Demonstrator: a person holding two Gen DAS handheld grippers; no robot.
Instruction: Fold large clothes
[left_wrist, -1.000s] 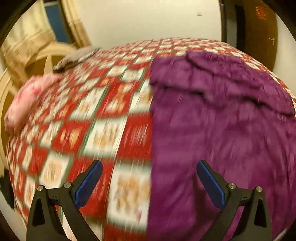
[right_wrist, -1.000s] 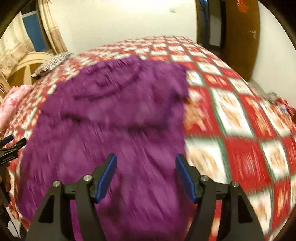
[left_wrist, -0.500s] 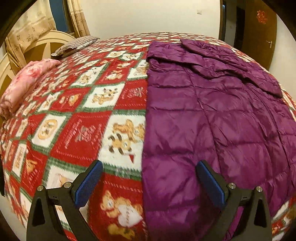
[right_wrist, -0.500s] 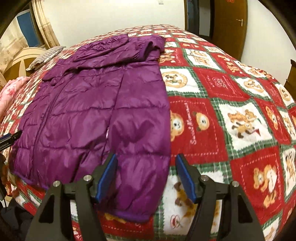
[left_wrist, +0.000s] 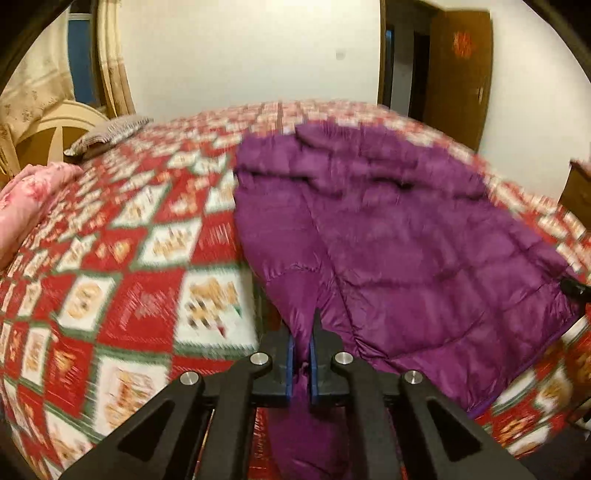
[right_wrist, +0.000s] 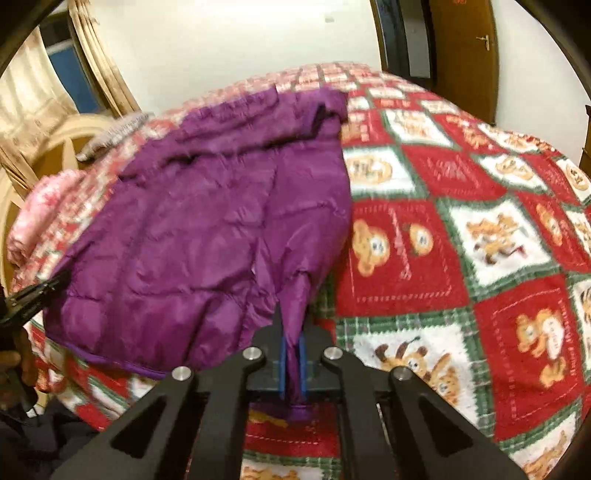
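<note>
A purple quilted puffer jacket (left_wrist: 406, 243) lies on a bed with a red, white and green bear-print blanket (left_wrist: 122, 273). My left gripper (left_wrist: 300, 354) is shut on the jacket's near left bottom corner, and the fabric is pulled up between the blue pads. My right gripper (right_wrist: 291, 363) is shut on the jacket's (right_wrist: 207, 229) near right bottom corner, also lifted off the blanket (right_wrist: 461, 236). The left gripper's tip (right_wrist: 40, 291) shows at the left edge of the right wrist view.
A pink folded quilt (left_wrist: 26, 206) and a grey pillow (left_wrist: 110, 133) lie at the bed's far left by a cream headboard (left_wrist: 48, 129). A brown door (left_wrist: 461, 74) stands behind the bed on the right.
Both grippers went from open above the jacket's bottom edge to shut on its two near corners. The corners are now pulled up and toward me.
</note>
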